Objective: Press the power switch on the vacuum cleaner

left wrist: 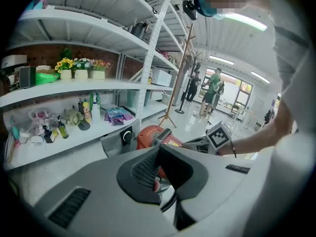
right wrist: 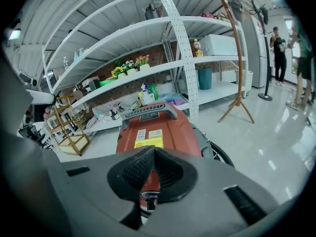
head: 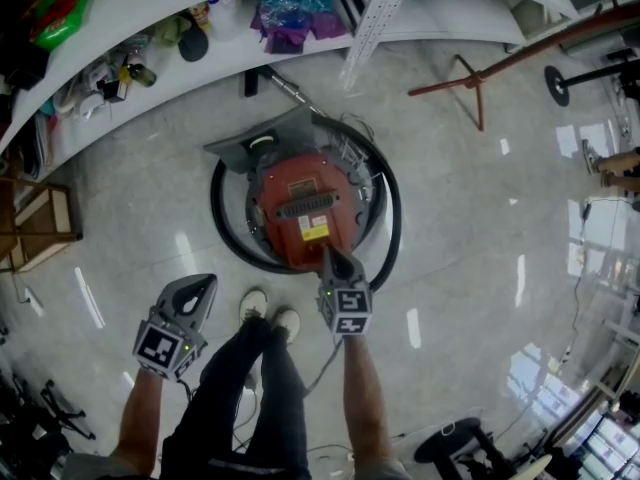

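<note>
The vacuum cleaner [head: 305,208] is a red canister with a black top handle and a yellow label, standing on the floor inside its coiled black hose [head: 392,230]. My right gripper [head: 331,259] is shut, and its tips rest at the canister's near edge. In the right gripper view the red body [right wrist: 158,132] fills the space ahead. A small round dark fitting [right wrist: 149,197] shows just under the shut right gripper [right wrist: 154,154]; I cannot tell whether it is the switch. My left gripper [head: 204,286] is shut on nothing and hangs over the floor, left of the vacuum [left wrist: 154,135].
White shelving [head: 150,13] with bottles and bags curves along the far side. A wooden coat stand [head: 470,83] leans at the right, and a wooden rack [head: 40,223] is at the left. The person's shoes [head: 268,313] stand just behind the vacuum. Other people stand by the far doorway [left wrist: 213,85].
</note>
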The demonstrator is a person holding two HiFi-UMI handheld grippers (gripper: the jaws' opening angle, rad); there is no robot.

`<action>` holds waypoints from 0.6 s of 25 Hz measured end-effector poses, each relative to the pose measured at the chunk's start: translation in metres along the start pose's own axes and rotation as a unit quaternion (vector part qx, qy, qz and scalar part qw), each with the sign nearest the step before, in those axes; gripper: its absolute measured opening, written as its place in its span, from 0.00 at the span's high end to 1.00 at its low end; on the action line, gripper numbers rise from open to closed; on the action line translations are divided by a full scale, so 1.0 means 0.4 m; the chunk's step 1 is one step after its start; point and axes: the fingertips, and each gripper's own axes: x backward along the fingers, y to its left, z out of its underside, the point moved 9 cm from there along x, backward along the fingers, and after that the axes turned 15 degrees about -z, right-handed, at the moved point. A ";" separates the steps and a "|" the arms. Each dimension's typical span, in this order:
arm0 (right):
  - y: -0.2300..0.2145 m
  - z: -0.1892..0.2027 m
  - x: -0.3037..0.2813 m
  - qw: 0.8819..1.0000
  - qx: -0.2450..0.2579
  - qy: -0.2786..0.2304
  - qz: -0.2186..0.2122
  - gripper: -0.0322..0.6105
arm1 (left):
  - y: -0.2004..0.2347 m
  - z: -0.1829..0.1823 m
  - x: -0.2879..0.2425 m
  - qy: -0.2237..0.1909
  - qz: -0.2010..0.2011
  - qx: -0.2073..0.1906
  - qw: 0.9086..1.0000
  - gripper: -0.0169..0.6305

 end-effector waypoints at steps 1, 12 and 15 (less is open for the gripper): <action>-0.002 0.005 0.000 1.000 0.000 0.005 0.001 0.93 | 0.001 0.002 -0.002 -0.002 0.000 -0.003 1.000 0.97; -0.004 0.006 0.004 1.000 0.005 0.015 -0.001 0.93 | 0.007 0.004 -0.008 -0.006 0.003 -0.003 1.000 0.97; -0.001 -0.005 0.001 1.000 0.005 -0.002 0.001 0.93 | 0.009 0.006 -0.005 0.001 0.004 -0.002 1.000 0.97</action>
